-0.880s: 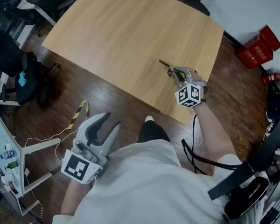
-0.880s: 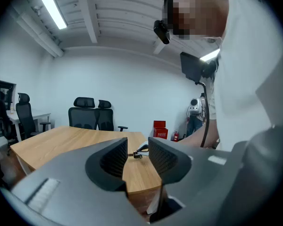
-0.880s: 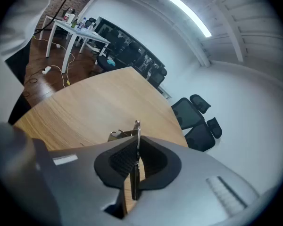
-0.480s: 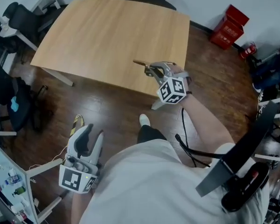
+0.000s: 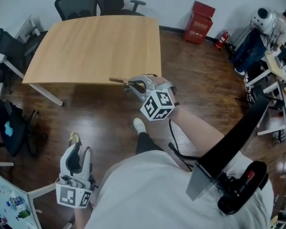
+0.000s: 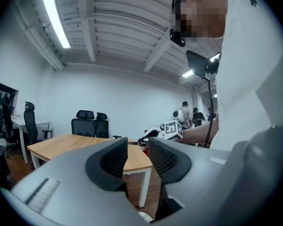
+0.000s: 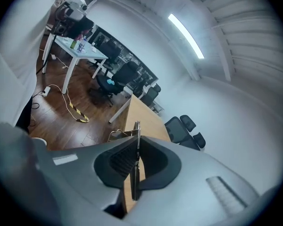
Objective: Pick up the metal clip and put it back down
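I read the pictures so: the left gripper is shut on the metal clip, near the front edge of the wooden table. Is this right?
Not quite. It is the right gripper that is shut on the metal clip, near the front edge of the wooden table. The right gripper view shows the clip pinched between its jaws. In the left gripper view, the left gripper has nothing between its jaws.

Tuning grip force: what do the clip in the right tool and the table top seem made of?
The clip: likely thin metal, dull bronze-grey sheen; flat plate seen edge-on, bent wire handle. The table top: light wood or wood-look laminate, matte, fine straight grain; which, I cannot tell.
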`<act>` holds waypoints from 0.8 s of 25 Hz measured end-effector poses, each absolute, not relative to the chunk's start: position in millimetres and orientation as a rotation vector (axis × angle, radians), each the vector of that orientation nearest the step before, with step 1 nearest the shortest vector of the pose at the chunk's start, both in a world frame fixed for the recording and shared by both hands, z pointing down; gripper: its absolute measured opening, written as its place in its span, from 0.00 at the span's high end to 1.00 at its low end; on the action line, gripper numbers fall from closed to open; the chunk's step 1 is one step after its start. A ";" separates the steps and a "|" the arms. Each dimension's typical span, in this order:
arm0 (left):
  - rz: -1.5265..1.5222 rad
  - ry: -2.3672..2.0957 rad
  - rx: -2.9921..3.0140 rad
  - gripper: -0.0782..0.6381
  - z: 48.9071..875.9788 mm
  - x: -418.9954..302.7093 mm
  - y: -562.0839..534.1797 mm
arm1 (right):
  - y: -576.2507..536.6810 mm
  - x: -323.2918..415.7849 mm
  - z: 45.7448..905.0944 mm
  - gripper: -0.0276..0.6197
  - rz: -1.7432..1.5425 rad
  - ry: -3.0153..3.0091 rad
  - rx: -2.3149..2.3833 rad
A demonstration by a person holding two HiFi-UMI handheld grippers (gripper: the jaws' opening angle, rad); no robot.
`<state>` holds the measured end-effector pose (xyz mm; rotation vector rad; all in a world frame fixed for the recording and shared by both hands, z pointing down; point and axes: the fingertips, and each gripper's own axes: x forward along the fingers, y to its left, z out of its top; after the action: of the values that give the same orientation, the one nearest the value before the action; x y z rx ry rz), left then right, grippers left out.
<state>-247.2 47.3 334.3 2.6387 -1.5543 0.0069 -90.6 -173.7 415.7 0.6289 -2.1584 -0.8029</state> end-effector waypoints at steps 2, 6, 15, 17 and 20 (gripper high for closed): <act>0.006 -1.541 2.642 0.71 336.2 -248.2 63.6 | -144.5 -98.0 403.3 0.95 -0.819 -2.171 0.619; 0.019 -1.475 2.664 0.71 339.7 -240.0 84.8 | -94.5 -98.1 376.6 0.95 -0.833 -2.192 0.632; 0.070 -1.404 2.721 0.72 346.6 -227.4 94.2 | -31.5 -97.2 339.2 0.95 -0.858 -2.212 0.656; 0.069 -1.405 2.722 0.73 346.4 -224.7 92.1 | -27.7 -96.4 333.9 0.95 -0.865 -2.215 0.664; 0.035 -1.388 2.695 0.73 346.7 -224.5 88.6 | -28.2 -95.8 330.4 0.95 -0.862 -2.221 0.675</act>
<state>-224.5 88.6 346.7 2.6953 -1.3878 0.0347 -95.8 -28.2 330.4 0.6745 -2.2208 -0.8624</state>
